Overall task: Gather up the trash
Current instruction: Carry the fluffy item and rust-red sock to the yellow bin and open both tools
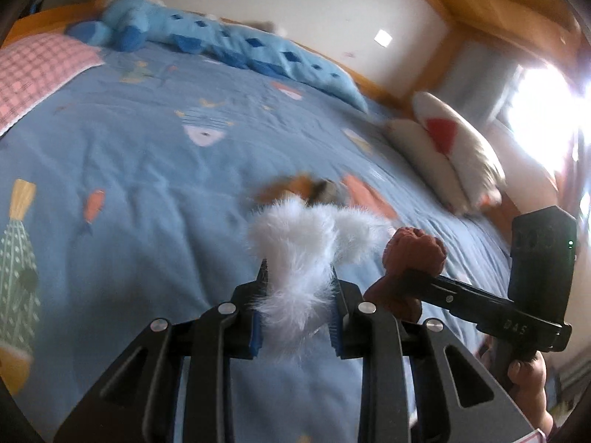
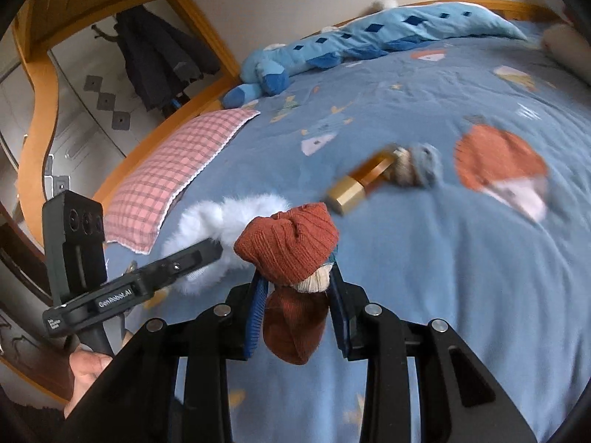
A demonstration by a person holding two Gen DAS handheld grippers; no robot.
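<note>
My left gripper point(image 1: 298, 277) is shut on a white fluffy item point(image 1: 295, 247) and holds it above the blue bed cover. My right gripper point(image 2: 295, 277) is shut on a rust-orange knitted sock point(image 2: 291, 243) with a cream toe. Each gripper shows in the other's view: the sock point(image 1: 413, 254) at the right of the left wrist view, the white fluffy item point(image 2: 229, 221) at the left of the right wrist view. On the cover beyond lie an amber bottle with a gold cap point(image 2: 364, 181) and a balled grey sock point(image 2: 417, 164), both blurred.
The blue patterned bed cover point(image 2: 443, 258) fills both views. A pink checked pillow point(image 2: 173, 170) lies left, a long blue plush toy point(image 2: 351, 44) along the wall, a white cushion with a red heart point(image 1: 443, 140) at the right. A wooden bed frame point(image 2: 40, 110) and hanging coats point(image 2: 159, 51) stand left.
</note>
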